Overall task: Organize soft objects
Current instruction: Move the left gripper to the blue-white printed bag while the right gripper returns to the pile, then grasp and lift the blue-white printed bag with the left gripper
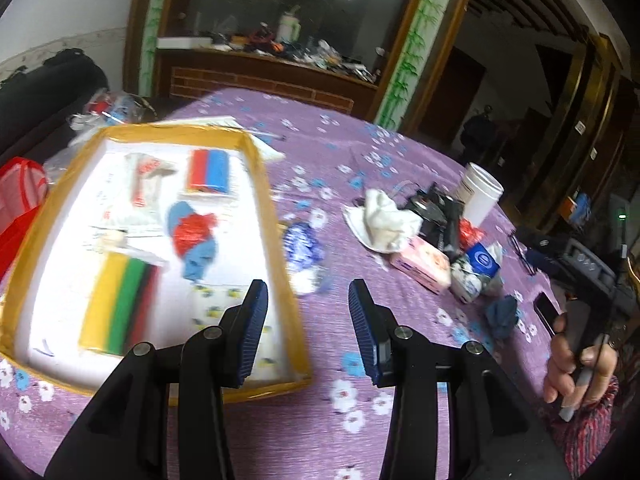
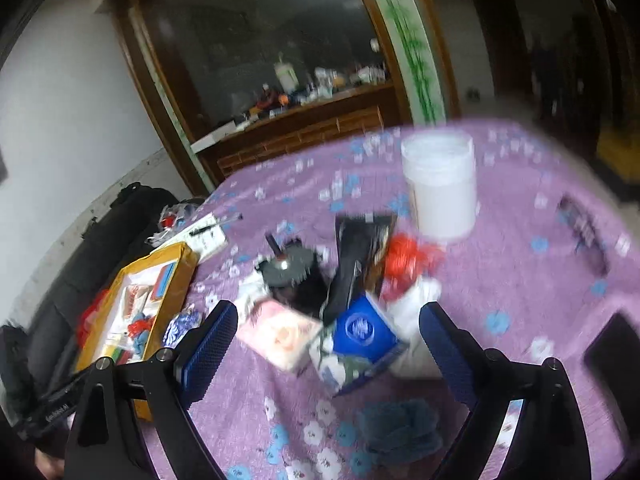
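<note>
Purple flowered counter [image 1: 360,432] cluttered; yellow-rimmed box [image 1: 276,216] at 10 o'clock. Left tongs [image 1: 308,328] narrowly parted, nothing held. Right tongs [image 2: 326,354] spread wide, empty, tissue packs [image 2: 280,340] ahead.

The right wrist view is motion-blurred throughout. The white cup [image 2: 439,184] shows a smeared outline, and any print on it cannot be read. The dark flat item [image 2: 584,230] beyond it on the desk [image 2: 520,280] cannot be identified. The dark rectangle [image 2: 614,354] is cut off by the right edge. The black pouch [image 2: 356,264] partly hides the red object [image 2: 404,256] behind it.

In the left wrist view, the cardboard box [image 1: 280,240] is blurred; its white packets [image 1: 148,180] carry illegible print. The left tool [image 1: 308,328] covers the box's near corner. A hand [image 1: 576,364] is cut off at the right edge. Items on the far counter [image 1: 280,64] are too small to tell.
</note>
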The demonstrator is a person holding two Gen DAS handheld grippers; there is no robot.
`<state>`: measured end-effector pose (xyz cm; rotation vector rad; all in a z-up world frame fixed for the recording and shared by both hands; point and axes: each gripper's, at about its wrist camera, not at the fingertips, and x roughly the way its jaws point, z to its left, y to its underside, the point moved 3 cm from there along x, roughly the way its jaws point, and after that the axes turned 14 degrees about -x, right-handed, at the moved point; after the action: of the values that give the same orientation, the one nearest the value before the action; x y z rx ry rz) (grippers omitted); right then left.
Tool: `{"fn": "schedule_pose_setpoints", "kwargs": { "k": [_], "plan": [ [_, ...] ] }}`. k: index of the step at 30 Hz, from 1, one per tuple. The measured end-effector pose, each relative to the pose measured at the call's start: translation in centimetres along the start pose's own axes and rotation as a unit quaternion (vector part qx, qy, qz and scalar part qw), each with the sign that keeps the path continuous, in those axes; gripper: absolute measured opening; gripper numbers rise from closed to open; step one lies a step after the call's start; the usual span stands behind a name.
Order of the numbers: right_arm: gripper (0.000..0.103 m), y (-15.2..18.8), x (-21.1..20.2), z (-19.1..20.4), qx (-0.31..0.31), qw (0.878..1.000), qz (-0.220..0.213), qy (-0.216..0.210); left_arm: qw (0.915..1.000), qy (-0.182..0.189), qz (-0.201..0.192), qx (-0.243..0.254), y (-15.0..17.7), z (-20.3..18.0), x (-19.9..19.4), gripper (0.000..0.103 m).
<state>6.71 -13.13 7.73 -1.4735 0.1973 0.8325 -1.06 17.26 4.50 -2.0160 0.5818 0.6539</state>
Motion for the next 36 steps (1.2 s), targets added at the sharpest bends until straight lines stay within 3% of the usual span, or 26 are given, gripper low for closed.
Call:
{"fn": "schedule_pose_setpoints", "kwargs": {
  "k": [3,8,12,18,25,29,33,36],
  "plan": [
    [0.091,0.4,0.6,-0.5,0.006,1.0,0.019,-0.013,0.9989,0.015,0.044,-0.004,-0.4,-1.4,1.6,0.04],
    [0.091,0.2,-0.8,-0.3,0.001,1.0,-0.007,-0.009,0.9933,0.044,0.105,-0.017,-1.8,-3.6,3.8,0.04],
    [0.091,0.1,-0.9,-0.6,0.01,1.0,-0.008,-0.019,0.9913,-0.004,0.131,-0.009,-3.2,-4.3,6.6,0.04],
    [0.091,-0.1,-1.4,-0.3,0.01,1.0,-0.014,-0.025,0.9885,-0.075,0.131,0.011,-4.3,-4.1,9.9,0.04],
    [0.091,0.0,-1.4,-0.1,0.01,0.999,-0.013,-0.033,0.9846,-0.127,0.114,0.04,-4.3,-4.5,12.7,0.04],
    [0.091,-0.1,-1.5,-0.1,0.012,0.999,-0.015,-0.034,0.9835,-0.134,0.107,0.058,-4.1,-5.0,13.2,0.051],
    [0.091,-0.1,-1.6,-0.1,0.013,0.999,-0.017,-0.035,0.9846,-0.125,0.101,0.069,-4.1,-5.9,12.4,0.051],
    [0.091,-0.1,-1.6,-0.2,0.015,0.999,-0.017,-0.035,0.9858,-0.138,0.067,0.067,-5.6,-5.9,11.3,0.051]
  ]
}}
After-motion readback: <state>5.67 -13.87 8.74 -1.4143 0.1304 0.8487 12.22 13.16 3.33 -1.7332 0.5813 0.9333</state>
